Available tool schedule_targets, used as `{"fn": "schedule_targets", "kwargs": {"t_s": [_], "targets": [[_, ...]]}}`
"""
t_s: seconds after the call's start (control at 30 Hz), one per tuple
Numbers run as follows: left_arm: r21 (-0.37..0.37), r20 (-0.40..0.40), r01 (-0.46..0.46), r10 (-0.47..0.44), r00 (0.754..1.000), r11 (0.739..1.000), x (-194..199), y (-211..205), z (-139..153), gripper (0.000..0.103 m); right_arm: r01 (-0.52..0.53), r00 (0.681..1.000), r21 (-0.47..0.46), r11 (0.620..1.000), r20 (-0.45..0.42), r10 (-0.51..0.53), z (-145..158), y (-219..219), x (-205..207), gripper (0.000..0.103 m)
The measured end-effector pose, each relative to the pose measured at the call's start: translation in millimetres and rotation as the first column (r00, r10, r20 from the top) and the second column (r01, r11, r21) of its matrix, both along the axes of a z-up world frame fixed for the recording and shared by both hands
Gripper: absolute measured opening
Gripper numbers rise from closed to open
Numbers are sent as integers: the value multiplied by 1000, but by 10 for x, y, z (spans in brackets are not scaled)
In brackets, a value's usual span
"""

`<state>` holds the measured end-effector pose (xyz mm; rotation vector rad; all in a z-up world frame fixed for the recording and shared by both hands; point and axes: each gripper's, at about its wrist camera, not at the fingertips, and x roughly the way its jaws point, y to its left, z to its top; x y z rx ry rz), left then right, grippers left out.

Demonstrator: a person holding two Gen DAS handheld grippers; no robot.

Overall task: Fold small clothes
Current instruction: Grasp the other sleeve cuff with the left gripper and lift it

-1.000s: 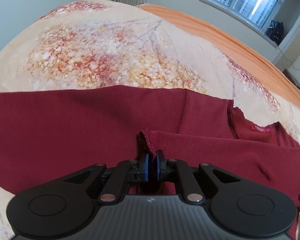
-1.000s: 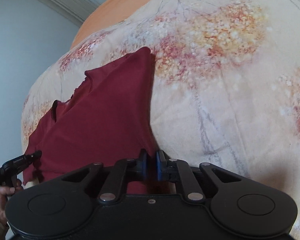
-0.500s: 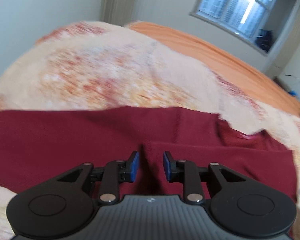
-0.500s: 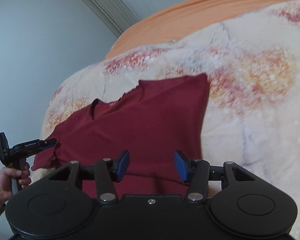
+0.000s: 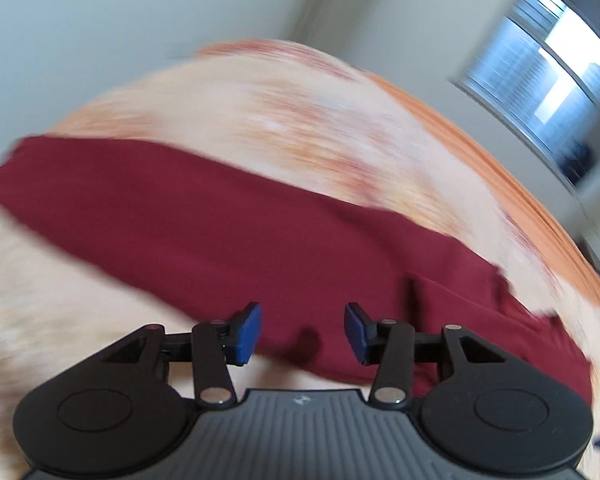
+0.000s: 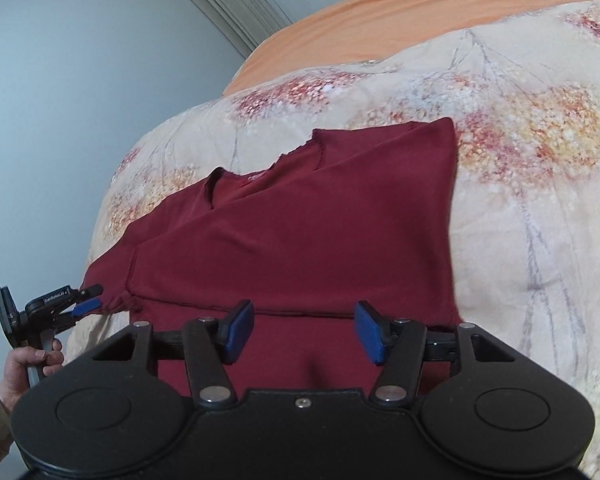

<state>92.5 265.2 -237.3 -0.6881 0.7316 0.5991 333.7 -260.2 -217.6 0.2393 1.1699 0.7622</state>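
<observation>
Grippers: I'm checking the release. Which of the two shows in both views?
The left gripper: besides its own view, it shows at the far left of the right wrist view, by the shirt's corner. The right gripper shows only in its own.

Dark red tee (image 6: 300, 232) lies flat on floral bedspread (image 6: 540, 200), folded lengthwise, neckline w/ label showing

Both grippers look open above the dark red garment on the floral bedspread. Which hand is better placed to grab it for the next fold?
Probably the right. The right gripper, open after just widening, sits squarely over the dark red folded garment, near its hem. The left gripper, also just opened and empty, hangs at the garment's corner in a blurred view.
</observation>
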Motion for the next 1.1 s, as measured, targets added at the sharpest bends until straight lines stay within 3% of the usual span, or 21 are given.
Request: {"fn": "schedule_targets", "kwargs": {"t_s": [0.07,0.17,0.37,0.57,0.73,0.83,0.9,0.93,1.03,1.1], "targets": [[-18,12,-109,109,994,994,-309,227,-7,51,-6,1000,2,1000,-2,6,41,67,-72,60],[-56,40,-256,259,965,965,-739,574,-36,51,-22,1000,11,1000,1,22,130,212,-186,60],[-199,155,-440,471,868,876,-1261,1137,-221,51,-60,998,11,998,13,60,295,611,-359,60],[-333,202,-469,547,812,818,-1297,1464,-554,41,-100,994,7,995,34,99,426,1050,-466,60],[-453,266,-486,633,727,747,-1353,1711,-854,36,-135,990,8,991,45,135,468,1393,-500,60],[-493,300,-479,659,690,726,-1323,1798,-963,35,-154,987,7,988,48,154,475,1562,-511,59],[-489,306,-478,656,690,730,-1295,1798,-949,26,-162,986,10,987,50,161,486,1648,-517,60],[-464,304,-479,642,704,745,-1287,1780,-898,23,-164,985,15,986,49,163,488,1685,-520,60],[-303,280,-448,528,802,841,-1161,1724,-644,13,-174,984,28,984,46,173,493,1783,-517,60],[-194,275,-404,445,852,894,-1074,1649,-444,11,-180,983,37,983,41,178,481,1838,-508,60]]}}
